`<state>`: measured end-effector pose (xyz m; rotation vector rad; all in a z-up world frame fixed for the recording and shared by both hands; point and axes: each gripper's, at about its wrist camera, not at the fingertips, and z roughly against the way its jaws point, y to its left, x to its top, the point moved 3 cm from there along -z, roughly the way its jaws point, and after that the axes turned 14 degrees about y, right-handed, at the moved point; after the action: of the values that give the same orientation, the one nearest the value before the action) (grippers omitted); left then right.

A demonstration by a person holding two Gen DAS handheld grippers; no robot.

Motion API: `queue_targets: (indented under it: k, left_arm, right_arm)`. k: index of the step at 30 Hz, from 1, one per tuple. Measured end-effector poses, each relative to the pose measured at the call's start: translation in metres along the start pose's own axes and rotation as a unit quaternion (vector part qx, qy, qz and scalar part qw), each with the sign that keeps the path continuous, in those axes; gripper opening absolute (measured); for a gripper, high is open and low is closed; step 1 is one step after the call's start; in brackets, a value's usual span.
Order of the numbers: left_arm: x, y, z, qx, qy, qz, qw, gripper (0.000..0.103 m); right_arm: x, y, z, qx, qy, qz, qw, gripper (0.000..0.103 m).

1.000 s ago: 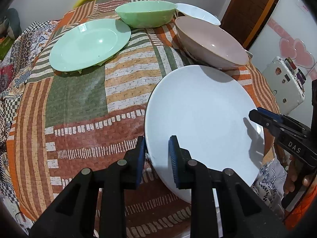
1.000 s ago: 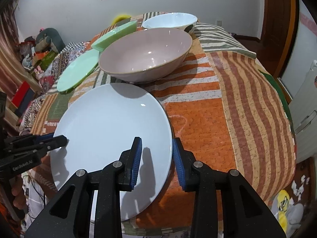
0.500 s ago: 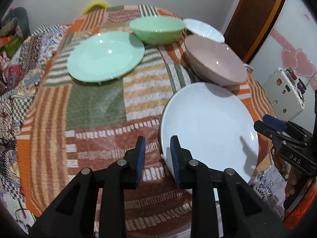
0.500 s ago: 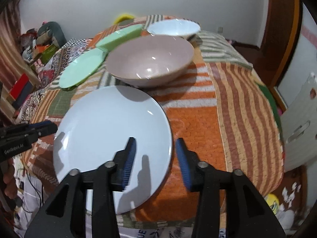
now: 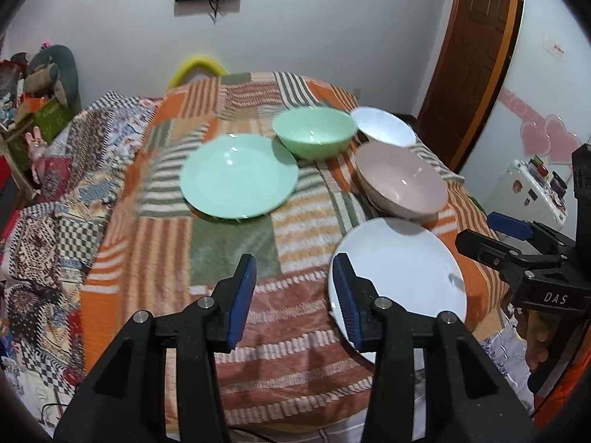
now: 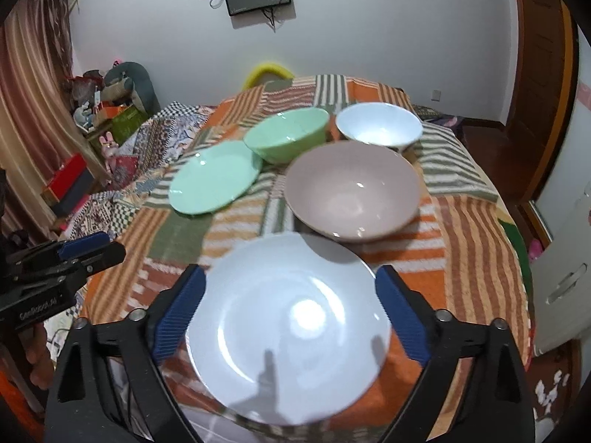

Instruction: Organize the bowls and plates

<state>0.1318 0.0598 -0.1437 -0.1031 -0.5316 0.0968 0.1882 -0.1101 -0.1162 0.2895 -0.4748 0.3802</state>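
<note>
Right wrist view, two plates (image 6: 288, 317), three bowls (image 6: 351, 192), both hand-held grippers (image 6: 291, 313) spread wide, holding nothing

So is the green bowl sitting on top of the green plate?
No, the green bowl stands on the striped cloth just behind the green plate, with nothing stacked inside the plate.

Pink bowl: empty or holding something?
Empty. The pink bowl sits upright on the striped cloth, its bare inside showing only light glints.
</note>
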Motion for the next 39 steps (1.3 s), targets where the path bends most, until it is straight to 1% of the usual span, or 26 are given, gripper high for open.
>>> queue_targets:
  k: [3, 5, 8, 10, 14, 17, 21, 24, 29, 30, 32, 35, 36, 38, 39]
  left_arm:
    - [0.002, 0.013, 0.006, 0.013, -0.01, 0.005, 0.9998, 0.043]
    - [0.004, 0.021, 0.006, 0.021, -0.011, 0.01, 0.9997, 0.043]
    - [0.007, 0.038, 0.004, 0.033, -0.012, 0.019, 0.9992, 0.043]
    - [0.012, 0.051, 0.0, 0.039, -0.011, 0.026, 0.9989, 0.043]
    - [0.024, 0.075, -0.011, 0.044, -0.006, 0.043, 0.9981, 0.043]
    - [0.039, 0.095, -0.024, 0.05, -0.003, 0.054, 0.9973, 0.043]
    - [0.057, 0.119, -0.044, 0.049, 0.005, 0.068, 0.9965, 0.043]
    - [0.07, 0.132, -0.065, 0.053, 0.015, 0.071, 0.996, 0.043]
    - [0.088, 0.147, -0.104, 0.049, 0.033, 0.07, 0.9958, 0.043]
    - [0.091, 0.149, -0.111, 0.045, 0.036, 0.07, 0.9959, 0.043]
    - [0.097, 0.153, -0.125, 0.036, 0.044, 0.07, 0.996, 0.043]
    - [0.105, 0.159, -0.145, 0.035, 0.055, 0.067, 0.9956, 0.043]
    - [0.107, 0.161, -0.149, 0.036, 0.057, 0.068, 0.9954, 0.043]
    - [0.11, 0.164, -0.156, 0.036, 0.058, 0.07, 0.9952, 0.043]
    - [0.111, 0.166, -0.159, 0.034, 0.057, 0.071, 0.9952, 0.043]
  right_arm:
    - [0.008, 0.009, -0.001, 0.015, -0.006, 0.001, 1.0, 0.099]
    - [0.014, 0.017, -0.004, 0.017, -0.009, 0.002, 1.0, 0.103]
    - [0.021, 0.028, -0.01, 0.018, -0.007, 0.011, 1.0, 0.103]
    - [0.027, 0.036, -0.015, 0.01, -0.007, 0.019, 1.0, 0.103]
    - [0.039, 0.051, -0.026, 0.022, -0.006, 0.037, 0.999, 0.103]
    - [0.055, 0.053, -0.045, 0.021, 0.0, 0.025, 0.999, 0.103]
    - [0.072, 0.046, -0.07, 0.044, 0.01, -0.007, 0.999, 0.102]
    - [0.087, 0.04, -0.088, 0.03, 0.022, -0.021, 0.999, 0.101]
    - [0.103, 0.04, -0.114, -0.007, 0.043, 0.007, 0.999, 0.099]
    - [0.106, 0.041, -0.122, -0.012, 0.055, 0.012, 0.998, 0.096]
    - [0.111, 0.041, -0.132, -0.025, 0.065, 0.016, 0.997, 0.09]
    - [0.118, 0.043, -0.138, -0.036, 0.065, 0.027, 0.997, 0.09]
    - [0.12, 0.044, -0.139, -0.035, 0.068, 0.031, 0.997, 0.084]
    - [0.122, 0.046, -0.142, -0.032, 0.076, 0.031, 0.996, 0.076]
    - [0.123, 0.047, -0.141, -0.027, 0.075, 0.031, 0.996, 0.074]
